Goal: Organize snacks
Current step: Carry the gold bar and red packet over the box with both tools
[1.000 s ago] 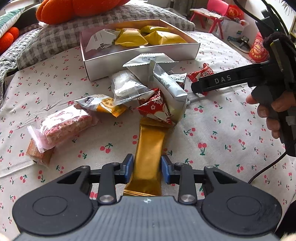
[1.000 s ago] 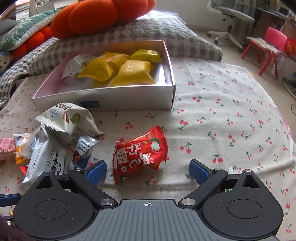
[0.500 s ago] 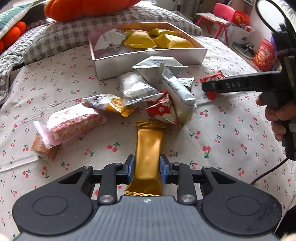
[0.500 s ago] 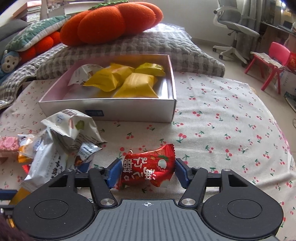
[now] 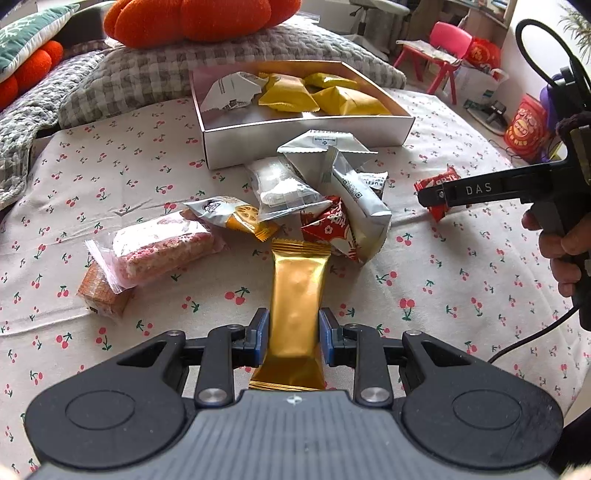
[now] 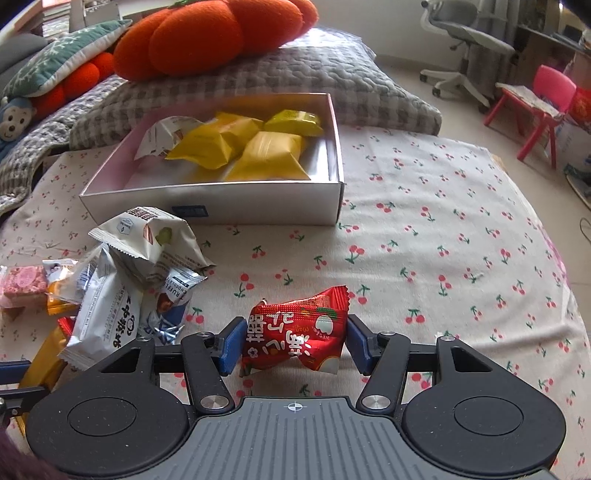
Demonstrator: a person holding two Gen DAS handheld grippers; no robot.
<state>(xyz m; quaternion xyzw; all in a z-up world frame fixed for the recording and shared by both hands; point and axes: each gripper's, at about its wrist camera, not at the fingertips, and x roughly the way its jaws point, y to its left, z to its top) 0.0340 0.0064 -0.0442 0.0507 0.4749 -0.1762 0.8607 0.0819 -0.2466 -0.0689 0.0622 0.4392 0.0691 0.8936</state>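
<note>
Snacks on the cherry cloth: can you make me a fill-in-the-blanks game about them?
1. The left claw is shut on a long ____ packet.
2. The right claw squeezes a ____ packet.
3. The white box holds mostly ____ packets.
Missing words: gold; red; yellow.

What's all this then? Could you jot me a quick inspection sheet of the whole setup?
Surface: cherry-print cloth, rumpled.
Job's things: white box holding yellow packets; loose snack pile beside it.
Clutter: nothing seen.
Grippers: left gripper shut on gold bar; right gripper just closed on red packet.
Cables: black cable trailing from the right gripper.
Surroundings: grey pillow, orange cushion, pink chair.
</note>
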